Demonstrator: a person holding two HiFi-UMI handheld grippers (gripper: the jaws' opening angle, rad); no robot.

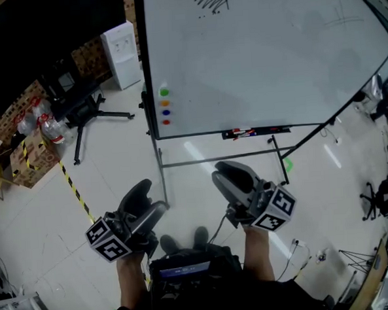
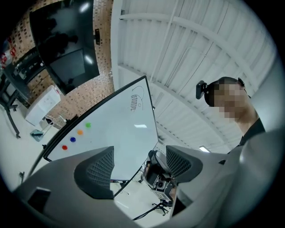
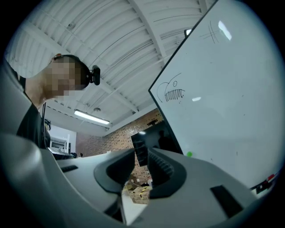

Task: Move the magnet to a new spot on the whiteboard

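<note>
A whiteboard (image 1: 273, 54) stands on a wheeled frame ahead of me. Near its lower left edge sit a green magnet (image 1: 163, 92), an orange magnet (image 1: 164, 103), a blue magnet (image 1: 166, 112) and a red magnet (image 1: 166, 122) in a column. Both grippers hang low, well short of the board. My left gripper (image 1: 152, 196) is open wide and empty (image 2: 139, 164). My right gripper (image 1: 229, 173) holds nothing, its jaws only a narrow gap apart (image 3: 141, 167). The left gripper view shows the board (image 2: 116, 129) and the green magnet (image 2: 88, 125). The right gripper view also shows the green magnet (image 3: 189, 154).
A marker tray (image 1: 255, 132) runs under the board, above the stand's crossbar (image 1: 220, 158). A white water dispenser (image 1: 123, 54), a black office chair (image 1: 83, 105) and cardboard boxes (image 1: 27, 158) stand at the left. Yellow-black tape (image 1: 75, 191) crosses the floor. Another chair (image 1: 380, 195) is at the right.
</note>
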